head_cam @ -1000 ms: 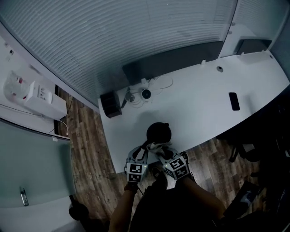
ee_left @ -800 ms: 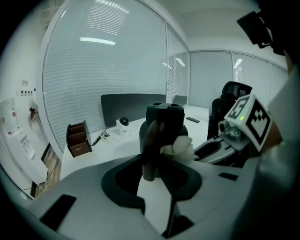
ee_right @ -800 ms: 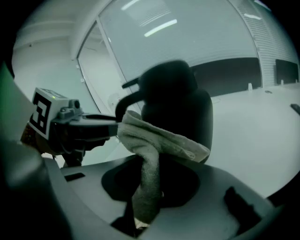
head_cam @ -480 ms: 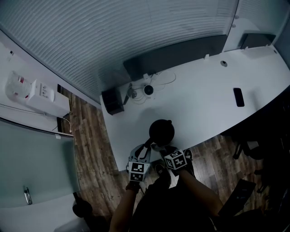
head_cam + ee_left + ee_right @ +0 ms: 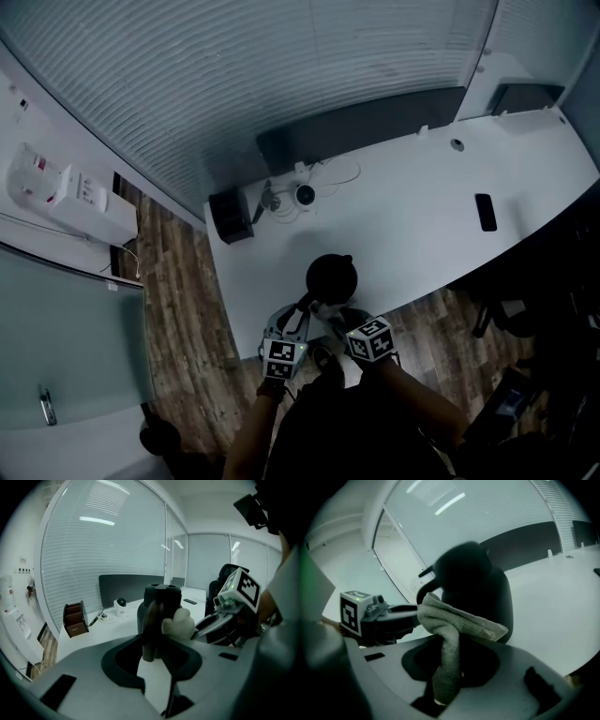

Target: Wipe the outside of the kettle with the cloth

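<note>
A black kettle point(image 5: 331, 276) stands near the front edge of the white desk point(image 5: 412, 216). My left gripper point(image 5: 302, 314) is shut on the kettle's handle point(image 5: 151, 630), which runs down between its jaws point(image 5: 154, 656). A pale grey cloth point(image 5: 454, 623) is bunched in my right gripper point(image 5: 447, 667), which is shut on it. The cloth point(image 5: 180, 623) presses against the kettle's point(image 5: 480, 585) near side, just right of the handle. In the head view the right gripper point(image 5: 333, 319) sits close beside the left one. The kettle's base is hidden.
A dark pen holder point(image 5: 228, 216) sits at the desk's left end, a small white camera point(image 5: 303, 195) with cables behind the kettle, and a phone point(image 5: 484, 210) far right. A dark screen panel point(image 5: 366, 122) lines the desk's back. Wood floor lies below the desk's front edge.
My right gripper has shifted the cloth a little along the kettle's near side. The left gripper stays on the handle and the kettle has not moved.
</note>
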A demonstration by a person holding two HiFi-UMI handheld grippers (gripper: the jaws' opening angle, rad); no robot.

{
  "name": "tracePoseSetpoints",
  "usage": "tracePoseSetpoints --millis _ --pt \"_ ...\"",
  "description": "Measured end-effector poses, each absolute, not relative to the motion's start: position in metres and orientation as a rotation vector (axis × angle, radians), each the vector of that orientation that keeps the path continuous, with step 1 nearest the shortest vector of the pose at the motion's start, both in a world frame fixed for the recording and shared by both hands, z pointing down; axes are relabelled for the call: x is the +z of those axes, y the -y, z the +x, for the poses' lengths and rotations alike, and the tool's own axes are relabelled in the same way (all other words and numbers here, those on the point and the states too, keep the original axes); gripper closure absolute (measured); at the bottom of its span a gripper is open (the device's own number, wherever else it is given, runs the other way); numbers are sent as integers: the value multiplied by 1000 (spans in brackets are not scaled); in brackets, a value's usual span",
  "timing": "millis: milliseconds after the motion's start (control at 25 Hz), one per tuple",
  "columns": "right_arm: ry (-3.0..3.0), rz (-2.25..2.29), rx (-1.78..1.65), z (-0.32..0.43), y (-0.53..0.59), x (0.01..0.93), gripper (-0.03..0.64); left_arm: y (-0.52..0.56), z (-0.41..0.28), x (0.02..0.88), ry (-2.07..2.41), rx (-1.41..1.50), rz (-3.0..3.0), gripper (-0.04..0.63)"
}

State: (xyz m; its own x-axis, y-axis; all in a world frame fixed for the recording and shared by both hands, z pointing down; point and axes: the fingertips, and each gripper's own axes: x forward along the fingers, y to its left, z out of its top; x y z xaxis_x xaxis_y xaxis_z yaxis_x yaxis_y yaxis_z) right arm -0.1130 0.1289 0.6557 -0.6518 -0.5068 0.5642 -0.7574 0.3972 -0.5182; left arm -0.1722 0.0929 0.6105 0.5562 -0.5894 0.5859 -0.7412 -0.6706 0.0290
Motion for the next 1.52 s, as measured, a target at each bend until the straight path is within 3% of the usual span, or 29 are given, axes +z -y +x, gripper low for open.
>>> tracePoseSetpoints --millis 360,1080,1520 --pt "2413 1059 1048 -84 -118 607 531 -98 -172 611 1115 775 2524 485" --pt "2035 959 1445 -68 -133 733 531 -98 -170 616 1104 805 2497 485" --pt "2331 852 1340 -69 -125 620 531 -98 -169 614 1114 848 2469 485"
